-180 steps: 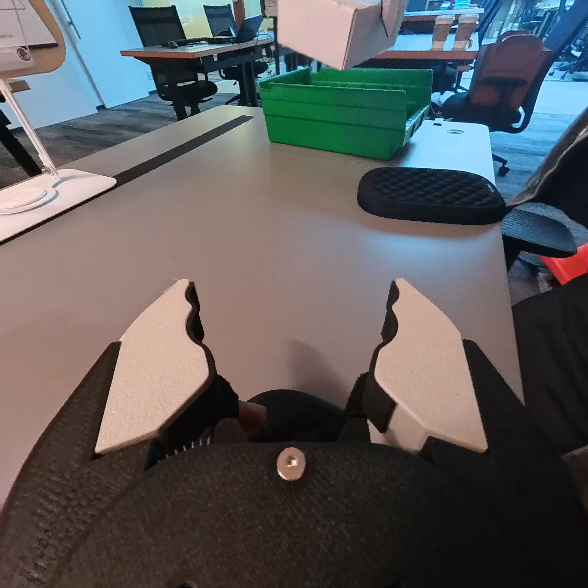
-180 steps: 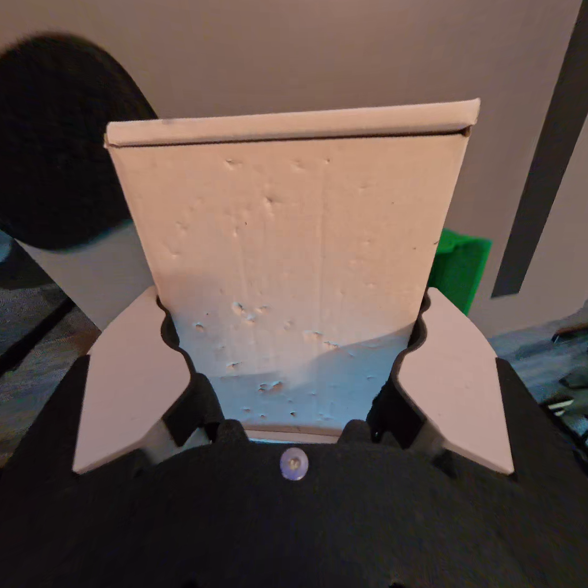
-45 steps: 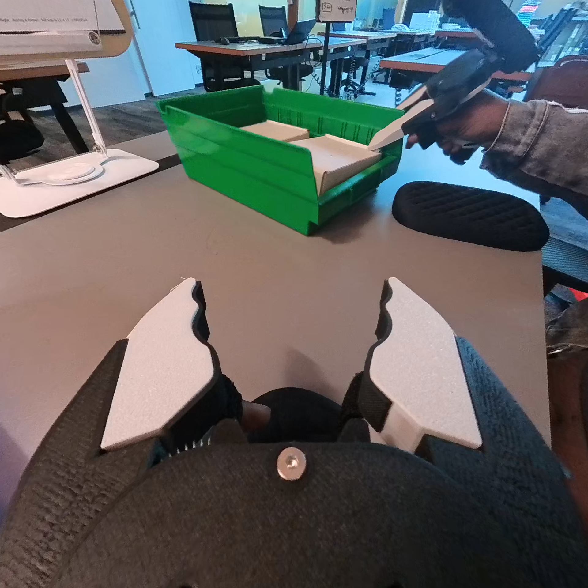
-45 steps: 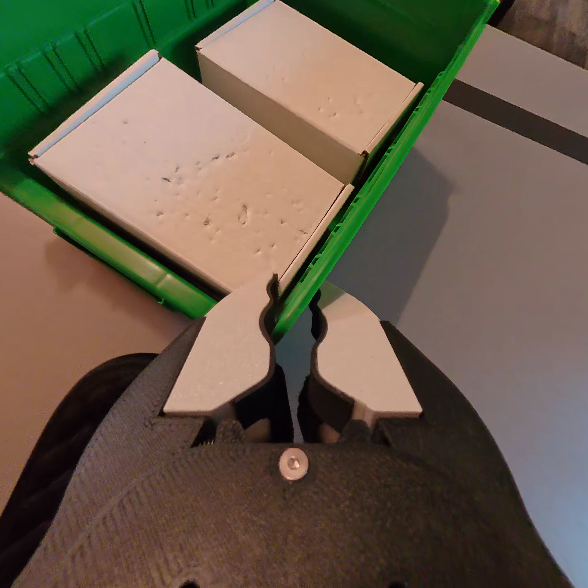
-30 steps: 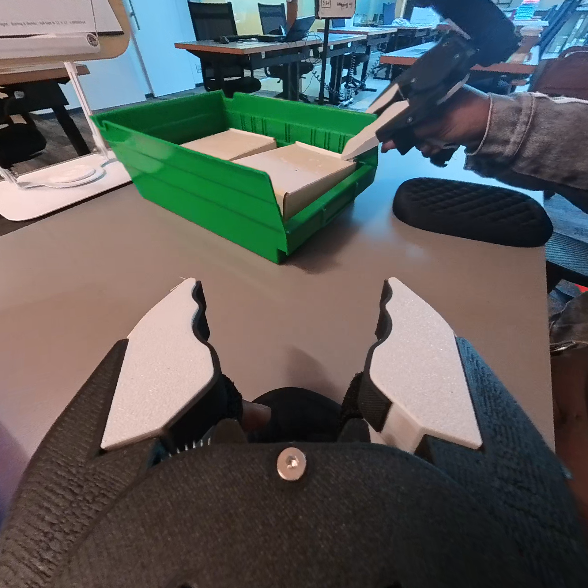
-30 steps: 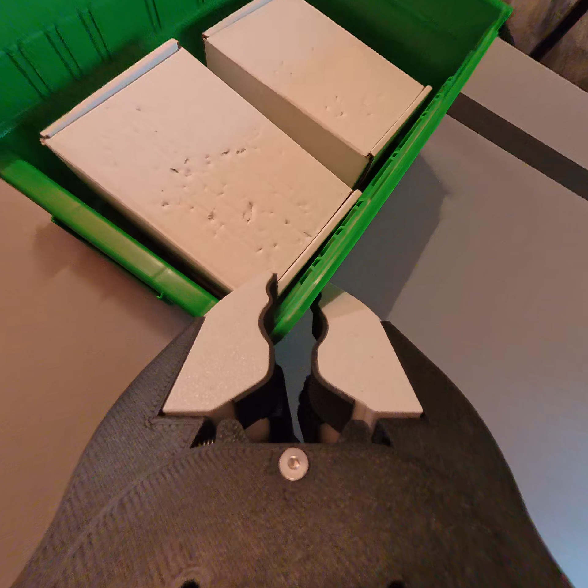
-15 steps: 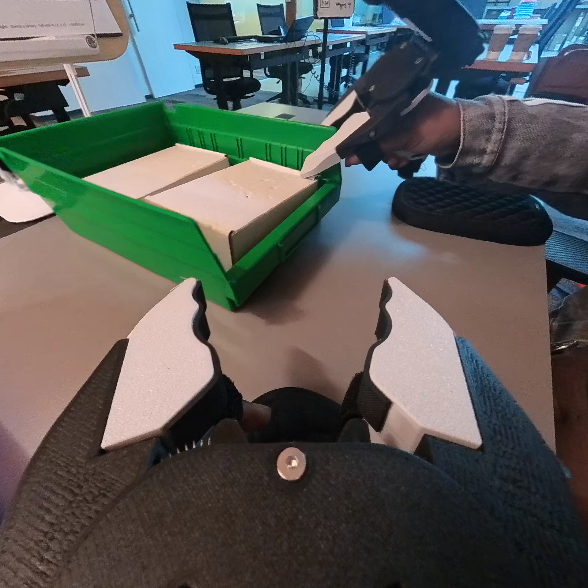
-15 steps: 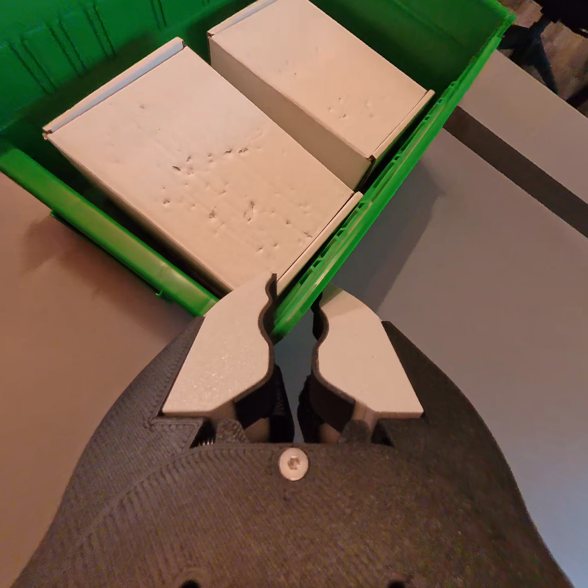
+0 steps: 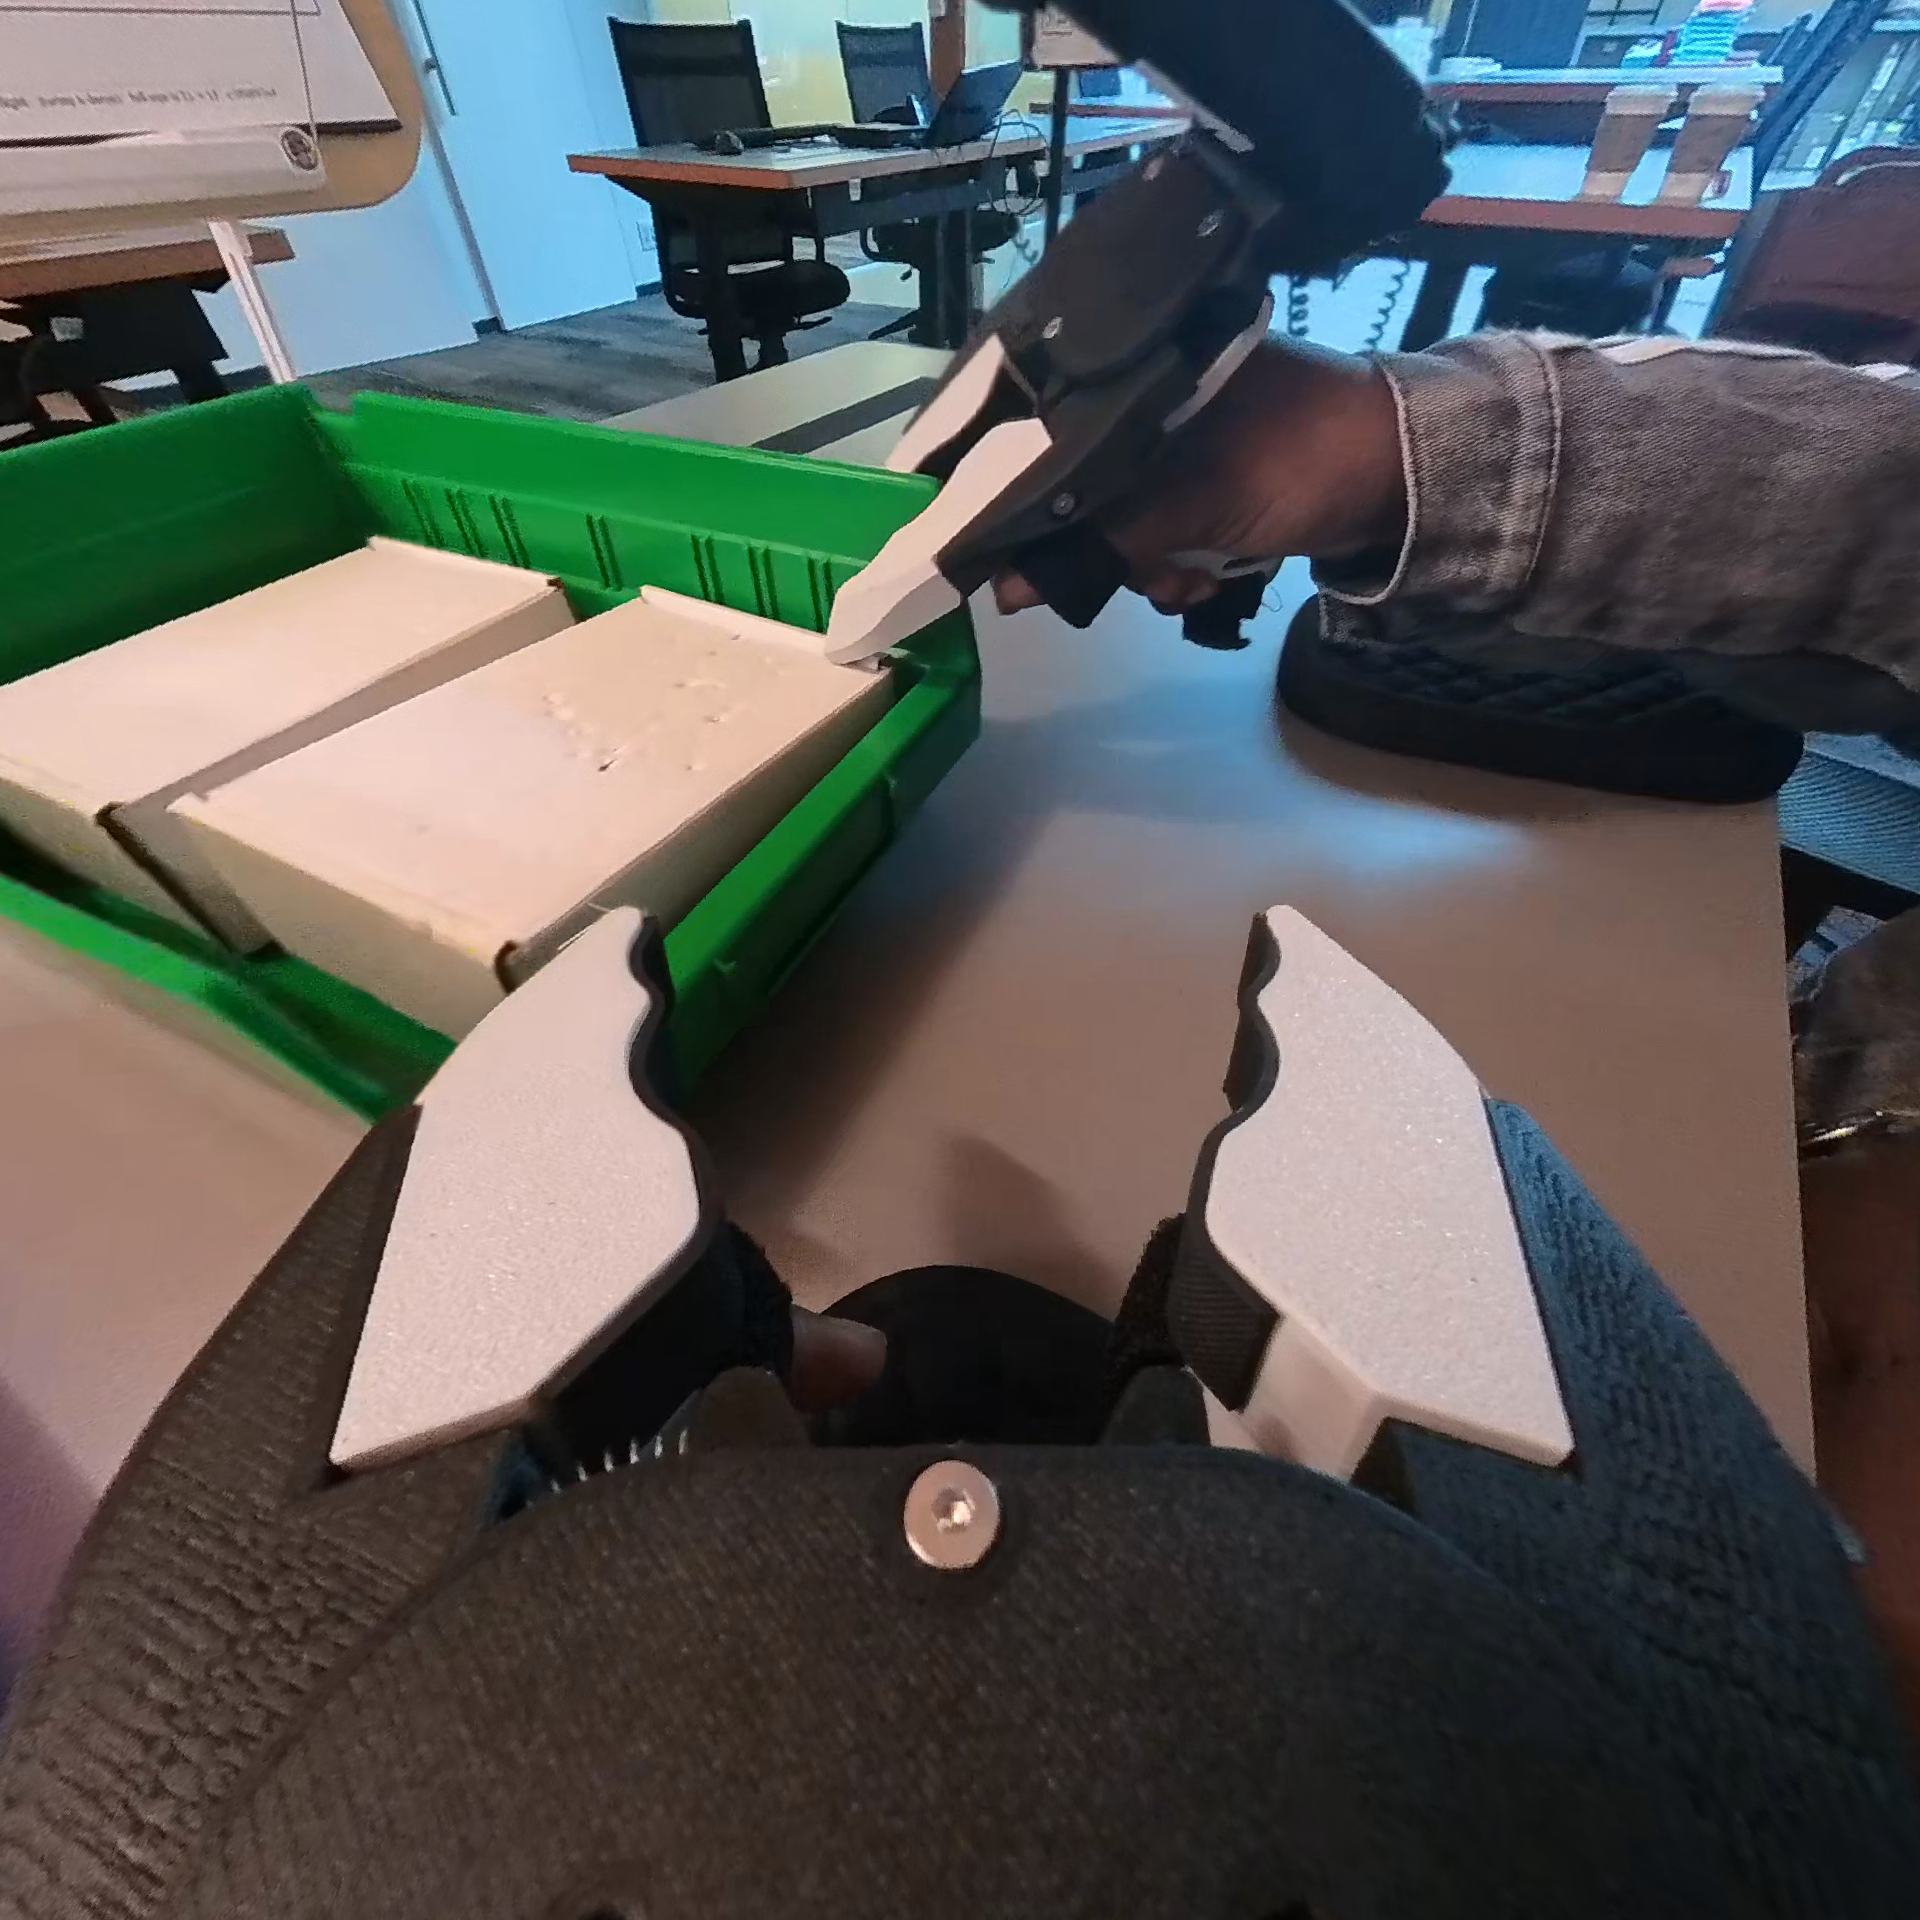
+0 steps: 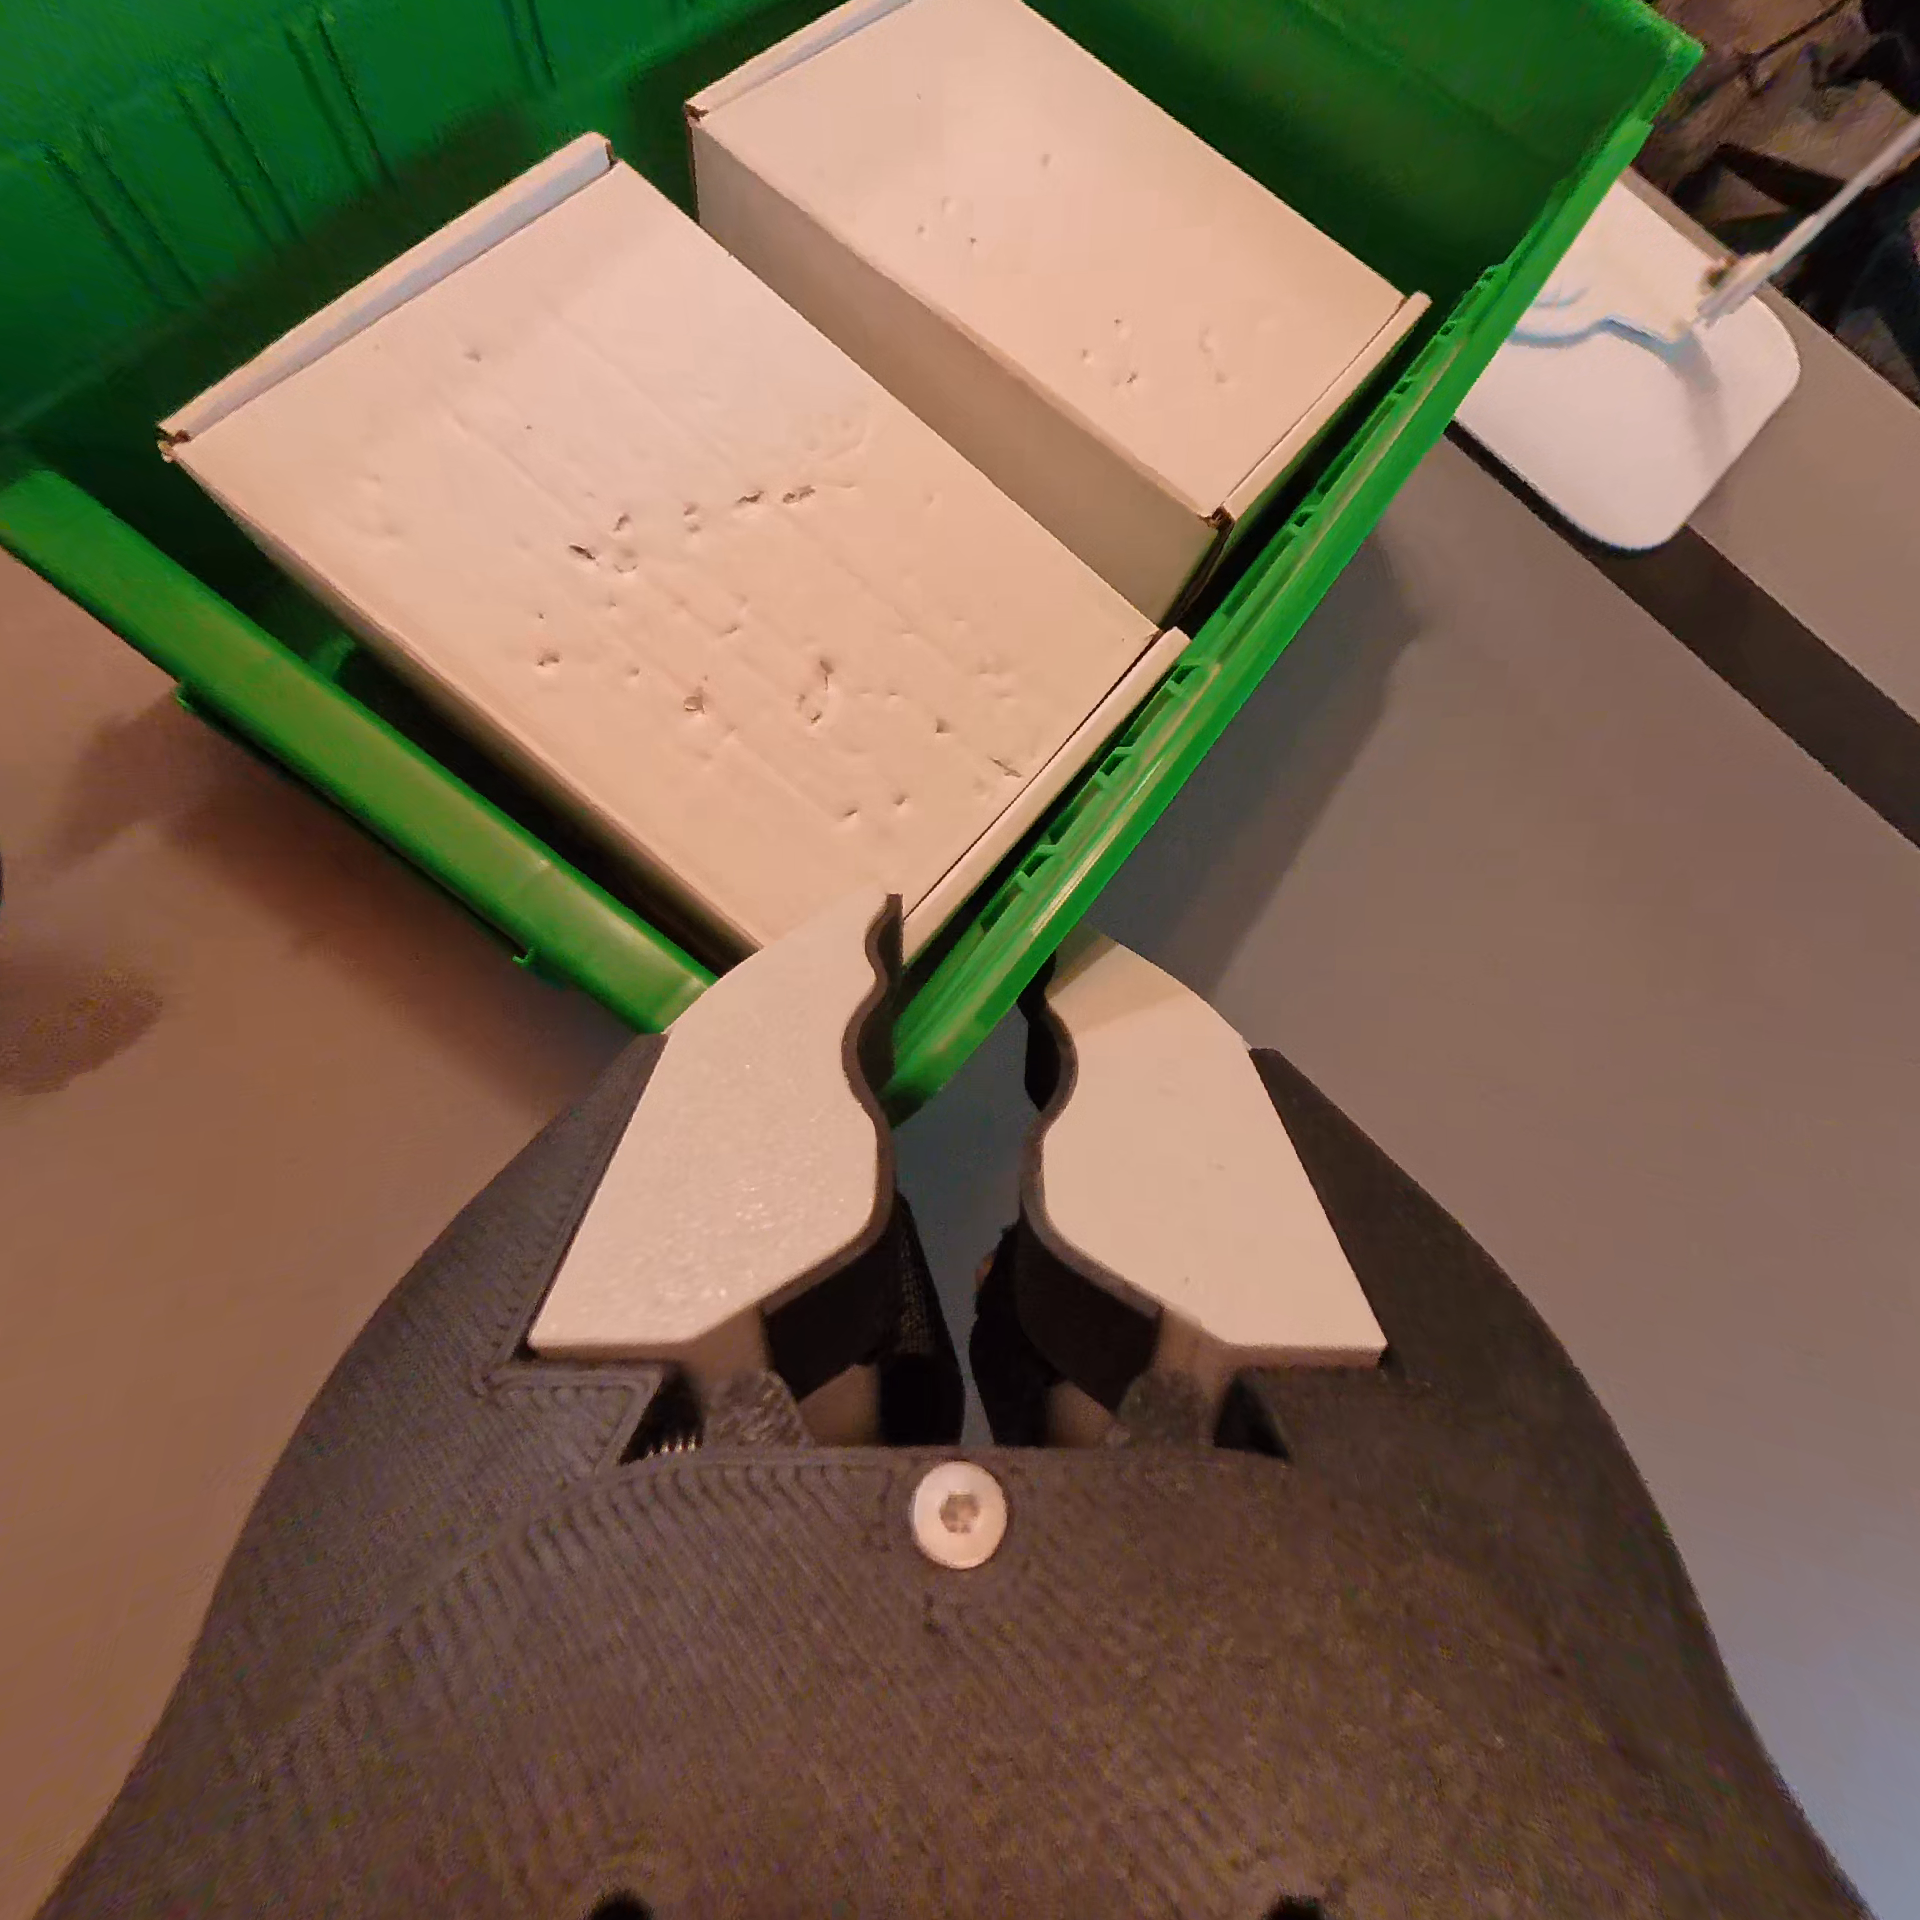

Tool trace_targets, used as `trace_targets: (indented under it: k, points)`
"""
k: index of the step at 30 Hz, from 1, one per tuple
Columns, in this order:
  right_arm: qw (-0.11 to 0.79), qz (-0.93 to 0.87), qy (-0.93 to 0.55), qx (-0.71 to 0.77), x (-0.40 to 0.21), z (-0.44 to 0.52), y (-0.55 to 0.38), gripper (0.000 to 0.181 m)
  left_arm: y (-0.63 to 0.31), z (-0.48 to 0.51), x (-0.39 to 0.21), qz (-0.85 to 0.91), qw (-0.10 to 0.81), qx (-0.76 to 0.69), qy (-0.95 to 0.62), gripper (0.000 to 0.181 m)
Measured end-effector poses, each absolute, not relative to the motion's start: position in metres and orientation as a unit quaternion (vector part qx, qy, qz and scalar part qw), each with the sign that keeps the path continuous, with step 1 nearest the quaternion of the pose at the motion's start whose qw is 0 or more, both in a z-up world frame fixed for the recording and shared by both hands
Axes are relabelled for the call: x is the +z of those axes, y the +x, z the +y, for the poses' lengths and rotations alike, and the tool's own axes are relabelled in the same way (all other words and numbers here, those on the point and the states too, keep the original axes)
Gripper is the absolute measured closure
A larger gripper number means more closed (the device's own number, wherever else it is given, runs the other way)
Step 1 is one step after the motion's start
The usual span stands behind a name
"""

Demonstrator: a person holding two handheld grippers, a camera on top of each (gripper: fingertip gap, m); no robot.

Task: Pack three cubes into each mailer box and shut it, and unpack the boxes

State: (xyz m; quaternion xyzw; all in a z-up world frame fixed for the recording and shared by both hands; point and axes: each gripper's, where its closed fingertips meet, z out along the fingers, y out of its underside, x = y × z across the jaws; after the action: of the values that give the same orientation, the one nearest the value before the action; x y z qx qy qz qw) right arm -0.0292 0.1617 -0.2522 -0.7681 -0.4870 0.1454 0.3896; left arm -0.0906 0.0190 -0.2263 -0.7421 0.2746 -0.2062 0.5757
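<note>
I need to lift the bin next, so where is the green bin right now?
The green bin sits on the grey table, left of the black pad; the right hand-held gripper pinches its corner wall.

Two white mailer boxes [image 10: 665,582] [image 10: 1049,260], shut, dented lids, side by side in green bin [image 10: 1195,748]

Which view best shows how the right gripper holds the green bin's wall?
The right wrist view: the right gripper straddles the green bin wall, one jaw inside beside the mailer box. The left wrist view shows it side-on, the outer jaw hidden.
</note>
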Motion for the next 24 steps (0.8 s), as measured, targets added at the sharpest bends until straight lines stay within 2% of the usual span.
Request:
trace_targets:
  k: [24]
  points:
    - [0.398,-0.497,-0.750,0.176,-0.251,0.151,-0.113,0.157,-0.087,0.015,-0.226,0.294,0.578,-0.202,-0.734,0.077]
